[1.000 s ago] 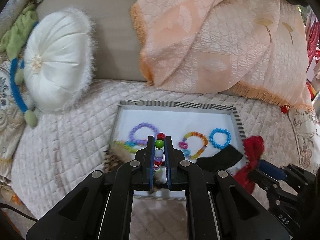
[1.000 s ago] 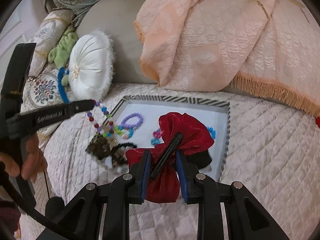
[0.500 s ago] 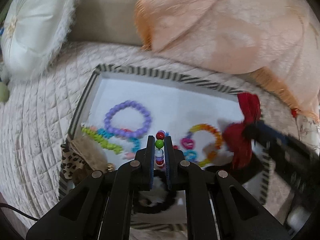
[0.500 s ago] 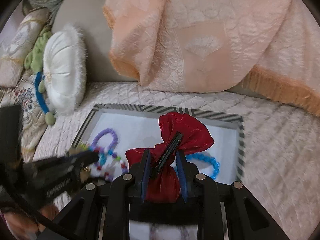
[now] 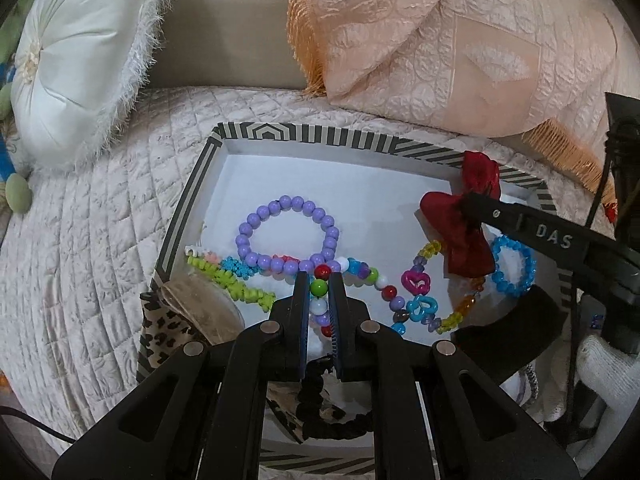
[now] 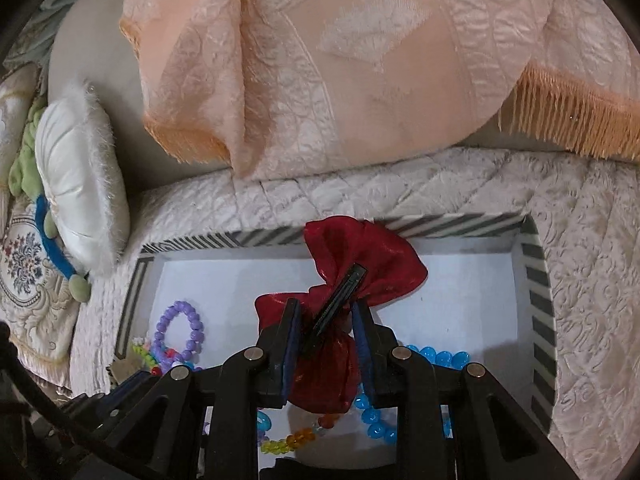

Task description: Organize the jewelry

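A striped-rim tray [image 5: 256,133] with a white floor lies on the quilted bed. My left gripper [image 5: 319,280] is shut on a multicoloured bead bracelet [image 5: 319,288], low over the tray, with its loose end trailing right on the floor. A purple bead bracelet [image 5: 288,236], a green bead strand [image 5: 230,278], a rainbow heart bracelet [image 5: 420,284] and a blue bracelet [image 5: 514,266] lie in the tray. My right gripper [image 6: 326,312] is shut on a red bow hair clip [image 6: 360,268] and holds it above the tray's right part; the bow also shows in the left wrist view [image 5: 460,228].
A leopard-print scrunchie [image 5: 168,320] and a black scrunchie [image 5: 320,412] sit at the tray's near-left edge, a black cloth piece [image 5: 508,332] at its near right. A white round cushion [image 5: 76,64] and a peach fringed blanket [image 5: 420,40] lie behind the tray.
Both grippers moved forward and down over the tray, each still holding its item. The beaded bracelet's free end now rests on the tray floor.
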